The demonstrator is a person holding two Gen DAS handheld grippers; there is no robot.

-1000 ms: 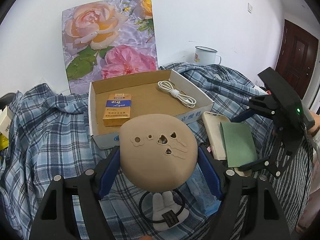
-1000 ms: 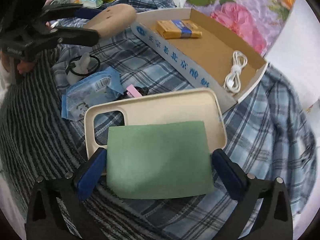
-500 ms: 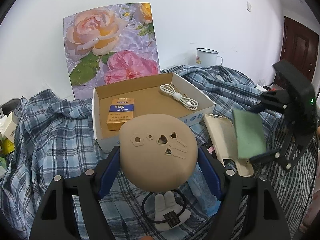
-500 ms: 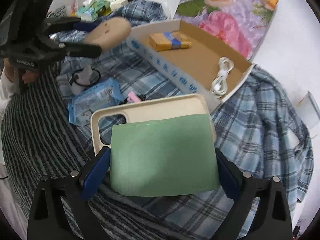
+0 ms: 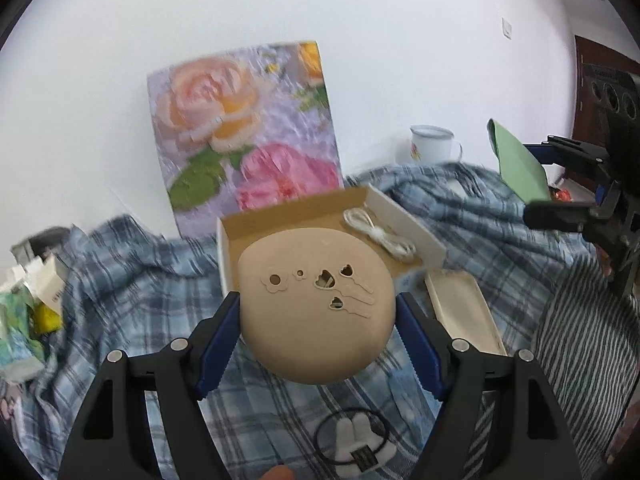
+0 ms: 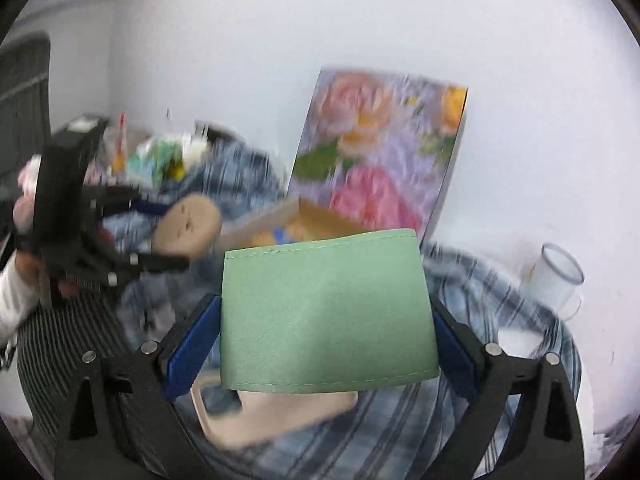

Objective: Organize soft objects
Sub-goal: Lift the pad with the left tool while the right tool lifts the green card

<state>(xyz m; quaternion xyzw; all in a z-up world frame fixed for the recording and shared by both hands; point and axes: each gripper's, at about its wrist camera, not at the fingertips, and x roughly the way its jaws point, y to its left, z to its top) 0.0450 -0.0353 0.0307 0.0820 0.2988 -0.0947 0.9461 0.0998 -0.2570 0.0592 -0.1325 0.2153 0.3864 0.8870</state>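
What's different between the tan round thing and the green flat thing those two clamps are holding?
The tan pad is round and thick like a cushion, while the green cloth is a thin rectangle with stitched edges. The tan pad has small flower and heart cut-outs; the green cloth is plain. The tan pad sits in the left gripper, and the green cloth in the right gripper. Both are squeezed between blue fingers and held in the air above the plaid blanket.

Floral rose panel (image 5: 244, 132) leaning upright against the white wall (image 5: 360, 32), enamel mug (image 5: 434, 145) beside it, blue plaid cloth (image 5: 132, 280) spread below, striped fabric (image 5: 584, 344) at right, and blurred packets (image 5: 24, 320) at far left.
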